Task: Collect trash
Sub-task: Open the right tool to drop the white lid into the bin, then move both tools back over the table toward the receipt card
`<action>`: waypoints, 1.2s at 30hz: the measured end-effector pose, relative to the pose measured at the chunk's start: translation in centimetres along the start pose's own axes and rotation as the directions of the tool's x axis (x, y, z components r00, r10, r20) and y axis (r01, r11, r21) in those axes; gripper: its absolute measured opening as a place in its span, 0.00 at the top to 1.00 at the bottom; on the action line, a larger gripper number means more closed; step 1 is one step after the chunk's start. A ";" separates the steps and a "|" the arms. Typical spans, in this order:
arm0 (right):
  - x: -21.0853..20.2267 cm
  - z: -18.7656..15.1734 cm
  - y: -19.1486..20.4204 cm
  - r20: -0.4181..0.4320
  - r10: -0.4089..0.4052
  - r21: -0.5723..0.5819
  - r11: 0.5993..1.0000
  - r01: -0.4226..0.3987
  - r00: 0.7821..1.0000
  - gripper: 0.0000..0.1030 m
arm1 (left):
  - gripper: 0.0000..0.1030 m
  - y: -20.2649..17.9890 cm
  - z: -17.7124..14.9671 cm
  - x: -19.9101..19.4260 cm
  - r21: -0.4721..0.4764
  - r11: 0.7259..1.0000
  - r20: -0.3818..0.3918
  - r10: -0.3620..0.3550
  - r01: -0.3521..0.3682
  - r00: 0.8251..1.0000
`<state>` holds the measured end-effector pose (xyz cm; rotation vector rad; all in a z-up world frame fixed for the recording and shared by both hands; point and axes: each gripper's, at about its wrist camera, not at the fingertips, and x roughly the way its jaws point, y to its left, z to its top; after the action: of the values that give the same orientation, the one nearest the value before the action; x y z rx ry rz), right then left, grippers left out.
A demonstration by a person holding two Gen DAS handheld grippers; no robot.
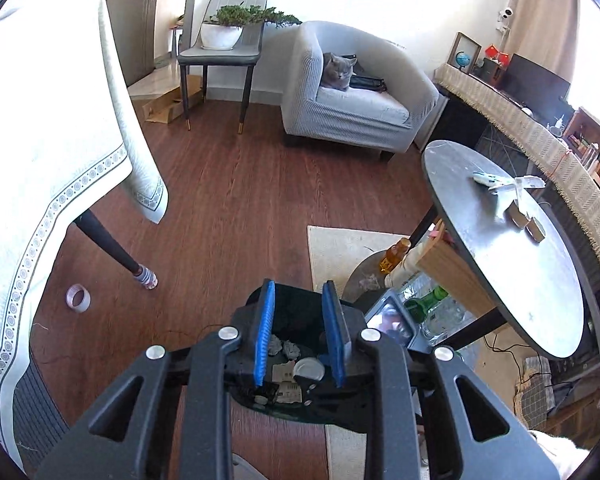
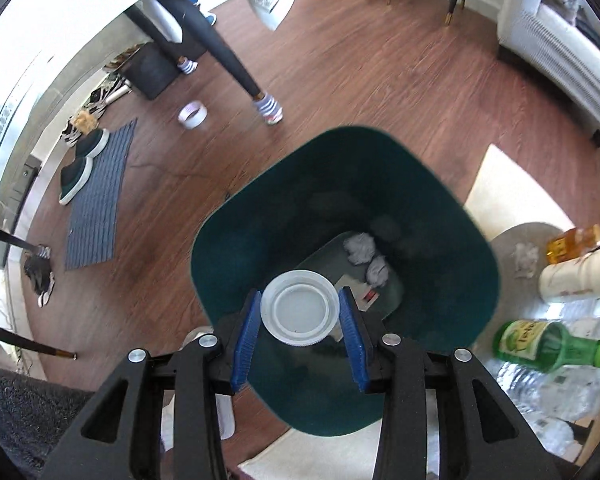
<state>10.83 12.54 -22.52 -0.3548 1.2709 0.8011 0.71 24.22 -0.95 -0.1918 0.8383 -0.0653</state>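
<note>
right hand-held gripper [image 2: 300, 322]: over the open bin, pointing steeply down; white plastic lid [image 2: 299, 307] sits between its blue pads; whether the pads grip it or have let go, cannot tell; no pressing visible.
lid position: directly above the bin's mouth, flat face toward the camera, round, so no long axis to line up.
key relation: lid lies straight ahead of the right hand-held gripper, bin interior straight below it; judged next move is a plain release, no sideways shift needed.
left hand-held gripper [image 1: 299, 334]: jaws part-open, nothing between the pads; looks down at the bin from higher and further back.
nearer hand: right is the closer one to the bin, left is clear of it.
bin [image 2: 236, 240]: dark green, rounded-square rim, stands on the wood floor at the edge of a pale rug [image 2: 500, 184].
bin contents: crumpled paper balls [image 2: 360, 248], a paper scrap [image 2: 358, 288] on the bottom.
beside bin: green bottle [image 2: 548, 346] and amber bottle [image 2: 576, 240] on the low shelf to the right.
mid floor: tape roll [image 2: 193, 115] loose near a table leg [image 2: 224, 56].
bench [image 1: 508, 248]: round, grey, small items on top.
far: armchair [image 1: 356, 116] with a grey cat [image 1: 338, 72].
risk: judged low; lid well inside the rim.
</note>
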 end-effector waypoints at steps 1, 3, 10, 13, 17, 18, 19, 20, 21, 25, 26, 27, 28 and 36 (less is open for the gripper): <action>0.0 -0.1 0.0 -0.002 -0.005 -0.002 1.000 0.005 1.000 0.56 | 0.75 -0.3 0.1 -0.1 0.002 1.000 0.004 0.000 0.000 1.000; 0.0 -0.3 0.2 -0.008 -0.019 -0.011 1.000 0.019 1.000 0.55 | 0.74 -0.5 0.2 -0.2 -0.002 1.000 0.012 -0.003 0.003 1.000; -1.8 -0.4 0.2 0.031 -0.003 -0.031 1.000 0.004 1.000 0.55 | 0.75 -1.1 1.1 -0.8 -0.021 1.000 0.039 -0.019 0.020 0.999; -3.1 -0.3 0.6 0.069 0.007 -0.045 0.999 -0.004 0.998 0.55 | 0.75 -1.4 1.6 -1.4 -0.019 0.999 0.062 -0.024 0.025 0.998; -5.8 0.0 1.2 0.131 0.006 -0.073 0.997 0.004 0.991 0.60 | 0.75 -1.8 2.3 -2.3 -0.024 0.999 0.095 -0.018 0.021 0.995; -6.6 0.1 1.2 0.151 0.011 -0.075 0.997 0.000 0.988 0.60 | 0.75 -1.8 2.4 -2.6 -0.026 0.999 0.103 -0.018 0.021 0.994; -7.5 0.1 1.3 0.173 0.016 -0.077 0.997 -0.003 0.985 0.61 | 0.75 -2.0 2.6 -2.9 -0.028 0.999 0.112 -0.019 0.023 0.994; -8.3 0.2 1.2 0.191 0.019 -0.078 0.997 -0.004 0.981 0.62 | 0.75 -2.2 2.8 -3.1 -0.028 0.999 0.120 -0.021 0.024 0.993; -9.1 0.2 1.1 0.210 0.021 -0.078 0.997 -0.005 0.977 0.62 | 0.75 -2.4 2.9 -3.3 -0.026 0.999 0.128 -0.021 0.024 0.992; -12.8 0.2 0.2 0.293 0.020 -0.064 0.998 -0.001 0.956 0.62 | 0.73 -3.7 3.5 -4.0 -0.010 1.000 0.156 -0.021 0.023 0.988; -13.9 0.1 -0.2 0.317 0.012 -0.059 0.998 0.007 0.948 0.62 | 0.72 -4.0 3.6 -4.2 -0.011 0.999 0.162 -0.029 0.031 0.986; -14.8 -0.1 -0.5 0.338 0.004 -0.052 0.999 0.014 0.941 0.62 | 0.71 -4.3 3.7 -4.2 -0.011 0.999 0.165 -0.038 0.040 0.986; -15.5 -0.2 -0.8 0.352 -0.001 -0.046 0.999 0.019 0.936 0.62 | 0.70 -4.8 3.8 -4.2 -0.009 0.999 0.166 -0.046 0.048 0.985; -21.0 -2.6 -5.3 0.459 -0.077 0.054 0.997 0.059 0.885 0.62 | 0.59 -8.1 4.6 -3.8 0.015 0.997 0.176 -0.083 0.082 0.981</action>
<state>11.07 0.17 -4.53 -0.1604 0.8198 0.7443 1.71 17.46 6.43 -0.2218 0.6528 -0.1279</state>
